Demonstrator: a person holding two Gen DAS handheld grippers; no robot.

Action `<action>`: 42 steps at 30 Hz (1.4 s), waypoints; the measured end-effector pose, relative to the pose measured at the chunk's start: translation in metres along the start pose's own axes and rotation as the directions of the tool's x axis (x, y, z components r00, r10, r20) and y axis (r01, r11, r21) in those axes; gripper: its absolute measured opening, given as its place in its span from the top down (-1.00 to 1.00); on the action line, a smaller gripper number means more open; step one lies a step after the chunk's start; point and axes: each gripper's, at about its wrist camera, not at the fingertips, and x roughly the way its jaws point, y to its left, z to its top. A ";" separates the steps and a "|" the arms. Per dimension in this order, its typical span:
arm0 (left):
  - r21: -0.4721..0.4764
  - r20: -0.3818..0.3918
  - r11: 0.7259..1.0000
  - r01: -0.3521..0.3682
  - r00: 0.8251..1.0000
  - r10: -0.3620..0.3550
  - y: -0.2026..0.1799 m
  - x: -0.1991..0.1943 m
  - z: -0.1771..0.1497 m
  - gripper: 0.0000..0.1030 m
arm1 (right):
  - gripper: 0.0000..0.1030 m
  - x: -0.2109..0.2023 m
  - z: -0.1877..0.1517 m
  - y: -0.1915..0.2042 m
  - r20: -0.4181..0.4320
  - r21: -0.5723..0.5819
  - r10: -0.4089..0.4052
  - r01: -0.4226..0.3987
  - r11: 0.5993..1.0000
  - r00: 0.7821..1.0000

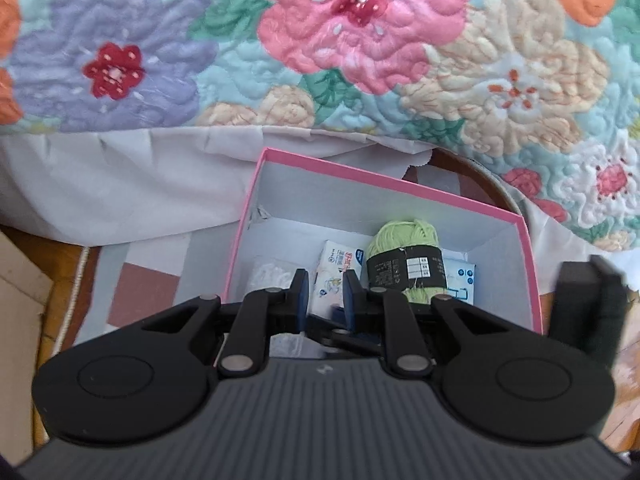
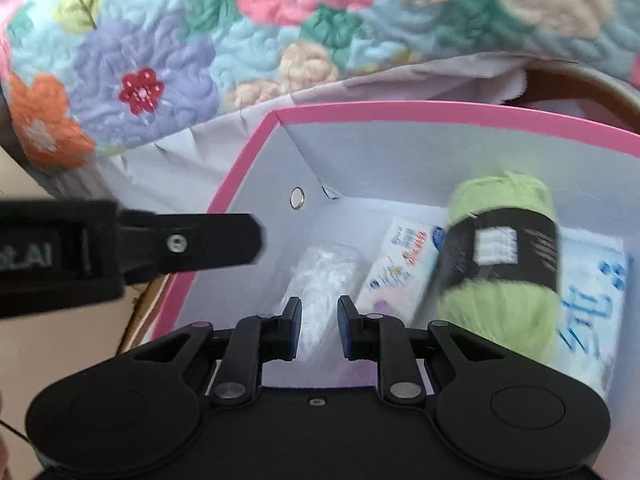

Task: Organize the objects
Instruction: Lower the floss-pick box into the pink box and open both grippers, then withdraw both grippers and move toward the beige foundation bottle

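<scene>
A pink box (image 1: 376,178) with a white inside sits on the floor by a bed; it also shows in the right wrist view (image 2: 400,114). Inside lie a green yarn ball with a black label (image 1: 406,258) (image 2: 500,248), a white tissue pack with red print (image 1: 338,272) (image 2: 400,264), a clear plastic bundle (image 1: 272,276) (image 2: 324,280) and a blue-printed white pack (image 1: 460,280) (image 2: 592,308). My left gripper (image 1: 326,294) is open and empty over the box's near edge. My right gripper (image 2: 319,328) is open and empty above the plastic bundle. The left gripper's side (image 2: 132,244) shows at the left in the right wrist view.
A floral quilt (image 1: 320,48) and a white sheet (image 1: 120,184) hang over the bed behind the box. A checked rug (image 1: 148,280) lies left of the box on the wooden floor. A cardboard piece (image 1: 16,292) sits at far left. The right gripper's side (image 1: 588,312) shows at the right in the left wrist view.
</scene>
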 end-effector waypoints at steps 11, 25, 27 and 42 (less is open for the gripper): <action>0.087 0.011 0.996 -0.027 1.000 0.026 -0.015 -0.082 -0.019 0.50 | 0.20 -0.118 -0.008 0.018 0.044 -0.098 0.069 -0.064 0.993 0.997; 0.228 -0.016 0.970 -0.080 0.996 0.086 -0.057 -0.193 -0.059 -0.06 | -0.08 -0.243 -0.052 0.075 0.063 -0.335 0.105 -0.078 0.939 0.992; 0.238 -0.021 0.968 -0.078 0.996 0.085 -0.061 -0.205 -0.069 -0.13 | -0.14 -0.257 -0.062 0.080 0.066 -0.368 0.107 -0.075 0.927 0.992; 0.247 -0.088 0.969 0.023 0.996 -0.001 -0.070 -0.211 -0.159 -0.28 | -0.38 -0.277 -0.156 0.048 -0.014 -0.537 0.125 -0.113 0.836 0.992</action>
